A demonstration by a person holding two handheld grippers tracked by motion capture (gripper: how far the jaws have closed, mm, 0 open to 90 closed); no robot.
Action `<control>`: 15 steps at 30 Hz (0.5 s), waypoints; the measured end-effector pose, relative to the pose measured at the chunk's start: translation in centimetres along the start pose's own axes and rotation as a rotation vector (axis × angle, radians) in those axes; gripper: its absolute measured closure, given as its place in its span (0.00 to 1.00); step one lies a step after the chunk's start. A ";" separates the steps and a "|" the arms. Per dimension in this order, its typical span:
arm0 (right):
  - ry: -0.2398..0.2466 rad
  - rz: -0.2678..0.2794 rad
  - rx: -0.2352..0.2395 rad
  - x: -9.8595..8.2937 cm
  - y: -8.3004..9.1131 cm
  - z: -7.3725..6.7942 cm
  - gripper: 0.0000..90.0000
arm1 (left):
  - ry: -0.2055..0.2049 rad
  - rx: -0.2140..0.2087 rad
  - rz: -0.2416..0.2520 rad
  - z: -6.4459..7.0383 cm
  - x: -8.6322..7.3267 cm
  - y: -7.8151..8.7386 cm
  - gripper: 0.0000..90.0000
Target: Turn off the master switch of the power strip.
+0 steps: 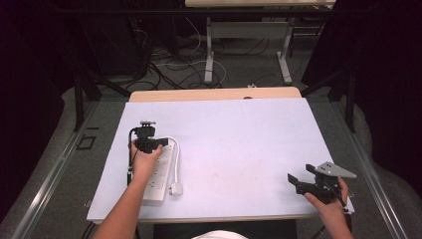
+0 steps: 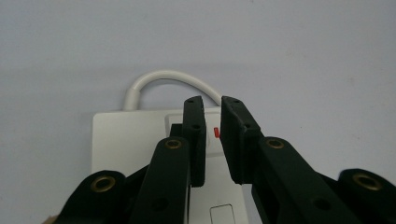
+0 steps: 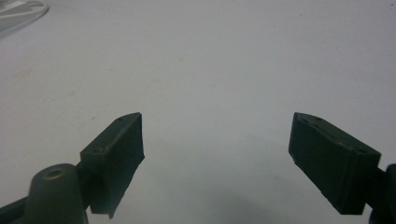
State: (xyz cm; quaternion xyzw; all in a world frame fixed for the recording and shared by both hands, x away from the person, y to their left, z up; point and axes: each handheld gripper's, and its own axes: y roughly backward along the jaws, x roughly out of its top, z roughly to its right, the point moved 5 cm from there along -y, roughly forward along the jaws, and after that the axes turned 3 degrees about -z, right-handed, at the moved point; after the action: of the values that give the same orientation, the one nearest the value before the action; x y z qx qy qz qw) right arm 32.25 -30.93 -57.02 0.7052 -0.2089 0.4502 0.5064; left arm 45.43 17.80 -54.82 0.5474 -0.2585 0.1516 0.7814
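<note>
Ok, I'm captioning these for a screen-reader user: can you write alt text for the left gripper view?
The left claw, jaws nearly shut with a narrow gap, sits over the end of a white power strip, right above its switch with a small red mark. The strip's white cable loops out behind it across a pale table surface.

Lab: black curtains [image 1: 393,74], loose floor cables [image 1: 169,67], covered test table [image 1: 239,144]

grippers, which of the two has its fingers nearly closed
The left gripper, poised over the switch end of the white power strip, with a narrow gap between its fingers. The right gripper has its fingers spread wide over the bare table.
</note>
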 end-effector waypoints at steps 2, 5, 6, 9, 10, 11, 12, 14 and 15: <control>-0.002 0.008 0.001 0.0 0.0 0.0 0.19 | -0.012 -0.009 -0.016 0.0 -0.1 0.3 0.86; 0.000 -0.003 0.000 0.0 0.0 -0.1 0.19 | -0.010 -0.021 -0.003 0.3 0.0 0.5 0.82; -0.003 -0.005 0.002 0.0 0.0 -0.1 0.19 | -0.013 -0.021 0.010 0.3 0.0 0.5 0.81; -0.005 -0.005 0.004 0.0 0.0 -0.2 0.19 | -0.023 -0.033 -0.001 0.4 -0.1 0.9 0.78; -0.006 -0.001 0.007 0.0 0.0 -0.3 0.19 | -0.023 -0.030 0.013 0.5 -0.1 0.9 0.77; -0.005 0.000 0.008 0.1 0.0 -0.3 0.19 | -0.024 -0.028 0.019 0.5 -0.1 1.0 0.75; -0.004 0.001 0.008 0.1 0.0 -0.3 0.19 | -0.029 -0.034 0.009 0.5 -0.1 1.2 0.74; -0.004 0.009 0.001 0.1 -0.1 -0.4 0.19 | -0.029 -0.040 0.012 0.7 -0.2 1.4 0.71; -0.004 0.007 0.002 0.1 -0.1 -0.4 0.19 | -0.029 -0.036 0.027 0.8 -0.2 1.5 0.69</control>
State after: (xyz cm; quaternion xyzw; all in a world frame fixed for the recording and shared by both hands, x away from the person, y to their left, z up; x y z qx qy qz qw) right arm 32.19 -30.57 -56.93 0.7059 -0.2119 0.4505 0.5038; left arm 44.32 17.62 -53.56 0.5319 -0.2800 0.1493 0.7851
